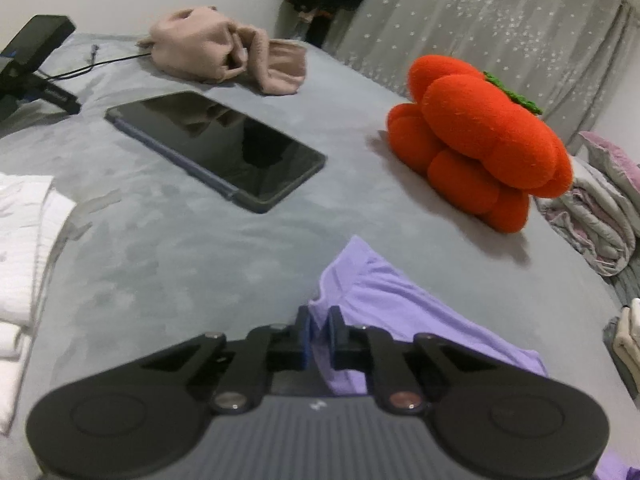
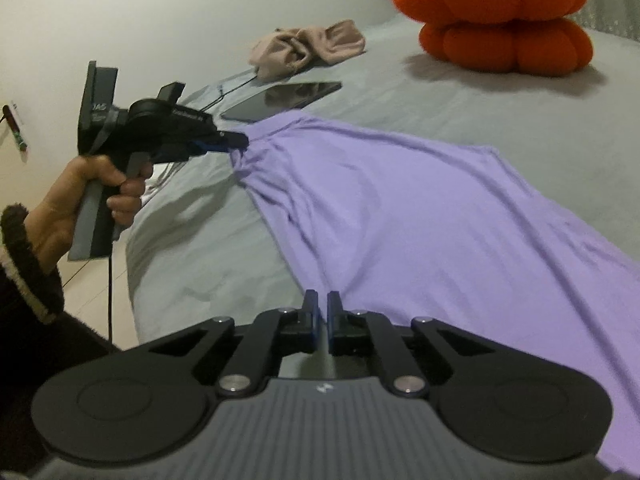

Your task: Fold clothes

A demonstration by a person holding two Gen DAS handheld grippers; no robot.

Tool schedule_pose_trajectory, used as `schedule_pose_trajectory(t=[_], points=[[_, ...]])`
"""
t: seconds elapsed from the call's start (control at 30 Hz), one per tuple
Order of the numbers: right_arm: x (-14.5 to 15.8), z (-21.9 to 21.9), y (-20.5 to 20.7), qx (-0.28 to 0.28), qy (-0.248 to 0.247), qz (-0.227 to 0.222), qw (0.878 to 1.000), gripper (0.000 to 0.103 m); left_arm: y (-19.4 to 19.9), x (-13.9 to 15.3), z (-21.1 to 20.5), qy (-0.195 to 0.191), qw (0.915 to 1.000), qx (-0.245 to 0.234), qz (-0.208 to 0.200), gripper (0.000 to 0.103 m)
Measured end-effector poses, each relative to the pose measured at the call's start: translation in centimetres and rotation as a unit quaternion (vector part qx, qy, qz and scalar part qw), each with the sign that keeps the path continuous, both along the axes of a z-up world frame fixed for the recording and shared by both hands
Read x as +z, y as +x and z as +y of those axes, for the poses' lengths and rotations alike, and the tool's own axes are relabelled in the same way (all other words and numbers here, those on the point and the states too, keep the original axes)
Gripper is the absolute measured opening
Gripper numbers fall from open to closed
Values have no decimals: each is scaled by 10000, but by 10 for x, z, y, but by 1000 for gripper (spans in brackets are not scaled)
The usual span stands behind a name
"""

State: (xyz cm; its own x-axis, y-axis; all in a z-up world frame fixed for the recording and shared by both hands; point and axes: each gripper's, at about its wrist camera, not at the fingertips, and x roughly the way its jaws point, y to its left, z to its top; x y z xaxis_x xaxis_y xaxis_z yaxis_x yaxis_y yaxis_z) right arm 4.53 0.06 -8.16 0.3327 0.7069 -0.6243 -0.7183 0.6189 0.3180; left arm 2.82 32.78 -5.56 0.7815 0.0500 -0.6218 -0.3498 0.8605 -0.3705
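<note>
Seen from the left wrist camera, the left gripper (image 1: 319, 322) has its two fingers clamped on an edge of a lilac garment (image 1: 404, 312), a pinch of purple cloth showing between the blue pads. The garment lies on a grey bed cover (image 1: 172, 256), spreading right and toward the camera from the grip. Beyond it a dark tablet (image 1: 216, 150) lies flat, screen up, near the middle of the bed. An orange plush cushion (image 1: 484, 140) (lobed like a pumpkin, with a green trim on top) sits to the right, and a crumpled beige garment (image 1: 224, 54) lies at the far edge beside a thin black cable (image 1: 100, 64). Folded white cloth (image 1: 24, 248) is stacked at the left border, and a bundle of grey and mauve bedding (image 1: 600, 208) at the right.

From the right wrist camera, the right gripper (image 2: 323, 312) has its fingers drawn almost together at the near edge of the lilac garment (image 2: 420, 216); whether cloth is caught between the pads cannot be told from this angle. The garment stretches diagonally across the bed, from the near edge up to the left gripper (image 2: 240, 142), which nips its far corner and pulls the cloth into gathers there. A person's left hand (image 2: 92, 196) grips that tool's handle, a dark fleecy sleeve (image 2: 24, 264) at the wrist. The tablet (image 2: 284, 100) lies just behind the pinched corner, the beige garment (image 2: 308, 48) farther back, the orange cushion (image 2: 496, 20) at top right.
</note>
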Motion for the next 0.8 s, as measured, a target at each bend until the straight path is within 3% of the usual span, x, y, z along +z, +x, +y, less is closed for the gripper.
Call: schedule_pose_trajectory(t=[0.17, 0.3, 0.37, 0.4, 0.43, 0.7, 0.73, 0.77, 0.8], points=[[0, 0, 3, 146, 44, 299, 9994, 11, 1, -7, 8, -141, 9994, 15, 303, 14], [11, -4, 7, 6, 261, 274, 9993, 15, -5, -3, 16, -362, 9992, 59, 165, 17], [15, -3, 11, -141, 294, 164, 9993, 24, -7, 0, 19, -536, 9985, 77, 74, 18], [16, -2, 13, -206, 286, 101, 9993, 35, -8, 1, 20, -616, 9981, 88, 36, 19], [17, 0, 15, -260, 275, 43, 9993, 37, -7, 1, 20, -658, 9978, 84, 21, 19], [10, 31, 26, -138, 53, -236, 9996, 35, 1, -1, 15, -589, 9982, 80, 119, 16], [7, 36, 26, -115, -29, -277, 9995, 30, 2, 0, 15, -580, 9982, 47, 109, 8], [5, 41, 25, -89, -118, -302, 9994, 24, 3, 1, 14, -589, 9983, 15, 42, 7], [2, 44, 25, -67, -200, -338, 9992, 5, 4, 3, 14, -600, 9982, -17, -31, 6]])
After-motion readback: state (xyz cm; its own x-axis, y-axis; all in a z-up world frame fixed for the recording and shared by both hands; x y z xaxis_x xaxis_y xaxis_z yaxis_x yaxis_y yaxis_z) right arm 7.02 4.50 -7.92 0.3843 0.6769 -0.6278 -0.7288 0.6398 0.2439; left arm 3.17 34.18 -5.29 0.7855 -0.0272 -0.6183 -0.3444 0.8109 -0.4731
